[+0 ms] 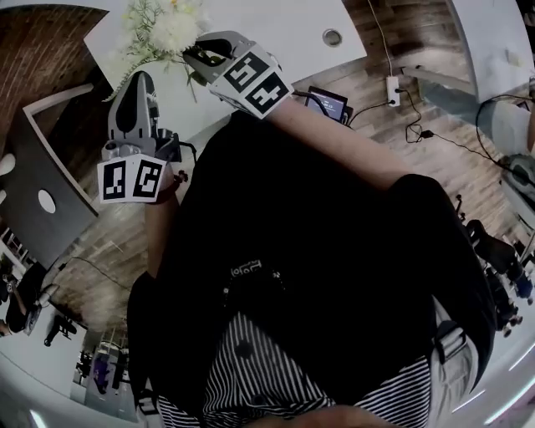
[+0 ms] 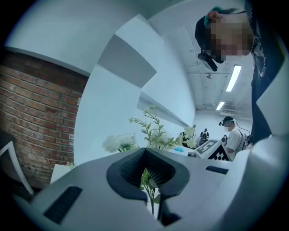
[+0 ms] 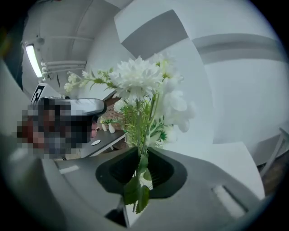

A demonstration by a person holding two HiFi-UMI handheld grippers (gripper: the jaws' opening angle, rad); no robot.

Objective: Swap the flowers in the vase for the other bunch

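Note:
A bunch of white flowers with green leaves (image 1: 171,29) hangs over the white table (image 1: 276,25) at the top of the head view. My right gripper (image 1: 205,54) is shut on its stems; in the right gripper view the stems and a leaf (image 3: 141,189) run between the pads, and the blooms (image 3: 140,81) stand above. My left gripper (image 1: 140,84) is lower left of the bunch and apart from it. In the left gripper view its jaws (image 2: 151,198) stand almost together with nothing gripped. The bunch (image 2: 156,135) shows beyond them. No vase is clearly visible.
A dark desk (image 1: 42,184) lies at the left, beside the white table. A tablet (image 1: 328,104), a power strip (image 1: 393,88) and cables lie on the wooden floor. A brick wall (image 2: 36,113) stands to the left. A person (image 2: 232,135) stands far off.

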